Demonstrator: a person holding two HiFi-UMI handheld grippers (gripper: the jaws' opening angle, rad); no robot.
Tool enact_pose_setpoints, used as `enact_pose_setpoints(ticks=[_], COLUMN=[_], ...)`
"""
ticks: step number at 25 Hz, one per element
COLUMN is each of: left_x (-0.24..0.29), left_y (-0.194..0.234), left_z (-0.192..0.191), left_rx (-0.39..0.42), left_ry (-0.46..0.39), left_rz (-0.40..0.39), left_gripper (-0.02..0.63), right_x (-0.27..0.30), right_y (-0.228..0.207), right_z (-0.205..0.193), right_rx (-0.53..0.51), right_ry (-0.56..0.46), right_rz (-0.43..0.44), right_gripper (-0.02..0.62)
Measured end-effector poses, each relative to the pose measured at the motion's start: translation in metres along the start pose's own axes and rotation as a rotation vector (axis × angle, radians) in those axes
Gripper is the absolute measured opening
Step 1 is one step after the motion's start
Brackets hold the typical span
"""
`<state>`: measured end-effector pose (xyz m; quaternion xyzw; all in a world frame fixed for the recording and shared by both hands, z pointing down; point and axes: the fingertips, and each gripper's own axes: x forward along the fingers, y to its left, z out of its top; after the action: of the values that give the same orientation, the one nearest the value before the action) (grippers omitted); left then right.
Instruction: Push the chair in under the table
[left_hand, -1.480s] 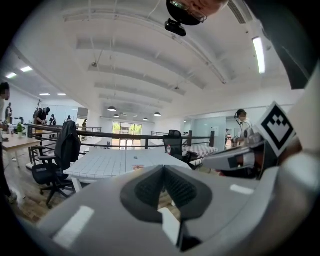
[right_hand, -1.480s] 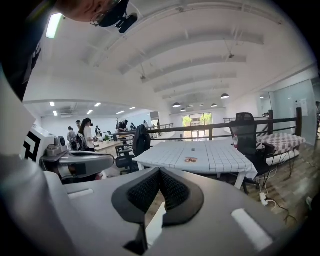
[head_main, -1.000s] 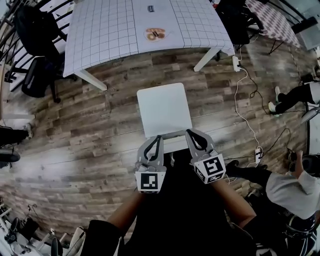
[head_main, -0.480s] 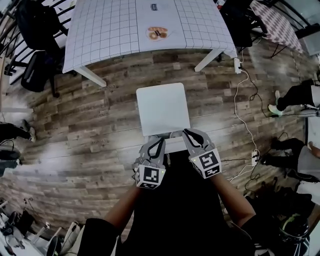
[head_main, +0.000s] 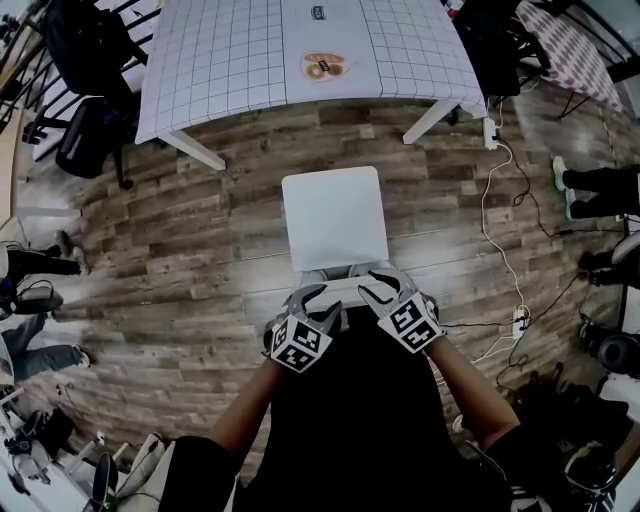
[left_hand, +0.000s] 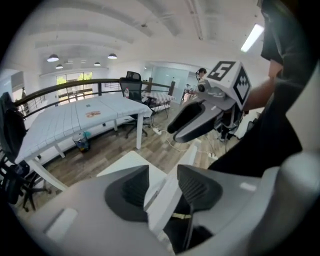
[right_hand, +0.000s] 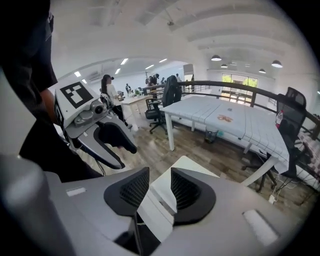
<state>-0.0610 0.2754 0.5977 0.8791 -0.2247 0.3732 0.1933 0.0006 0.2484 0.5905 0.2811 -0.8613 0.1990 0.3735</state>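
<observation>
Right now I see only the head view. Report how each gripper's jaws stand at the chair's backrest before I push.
Observer: Left gripper: jaws apart, having just been opening, with the white chair's backrest between the pads.
Operator: Now the right.
Observer: Right gripper: jaws have just been opening too, and they straddle the same top edge.
Operator: Check under the table.
Observer: A small bin stands on the floor there.
</observation>
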Motion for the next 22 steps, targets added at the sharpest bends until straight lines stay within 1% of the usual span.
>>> enact_pose_setpoints(ticks=[2, 4, 5, 7, 10, 13, 18, 22], left_x=[0.009, 0.018, 0.022, 0.030, 0.039, 0.046, 0.058, 0.072], left_y=[-0.011, -0.020, -0.023, -0.030, -0.037, -0.039, -0.043, -0.051], left_z=[-0.011, -0.020, -0.025, -0.033, -0.045, -0.059, -0.073, -0.083], left_rx=[-0.008, -0.016, -0.010, 0.023, 0.099, 0.173, 0.222, 0.270], left_ry=[0.033, 0.056, 0.071, 0.111, 0.176, 0.245, 0.318, 0.366], left_rz=[-0.043, -0.088, -0.110, -0.146, -0.175, -0.180, -0.197, -0.226], left_gripper=[0.190, 0.193, 0.201, 0.213, 0.220, 0.221, 0.221, 0.221], right_x=[0.007, 0.014, 0.018, 0.023, 0.030, 0.036, 0.048, 0.059], right_y=[0.009, 0.021, 0.026, 0.033, 0.038, 0.042, 0.043, 0.042], right_z=[-0.016, -0.034, -0.042, -0.055, -0.072, -0.086, -0.107, -0.126], right_rx=[-0.036, -0.081, -0.110, -0.172, -0.243, -0.297, -0.391, -0.425], right_ry=[0.051, 0.126, 0.165, 0.225, 0.288, 0.332, 0.402, 0.454], right_rz=[0.056, 0.126, 0.158, 0.191, 0.212, 0.230, 0.232, 0.249], right_gripper=[0.151, 0.179, 0.206, 0.209, 0.212, 0.212, 0.212, 0.212])
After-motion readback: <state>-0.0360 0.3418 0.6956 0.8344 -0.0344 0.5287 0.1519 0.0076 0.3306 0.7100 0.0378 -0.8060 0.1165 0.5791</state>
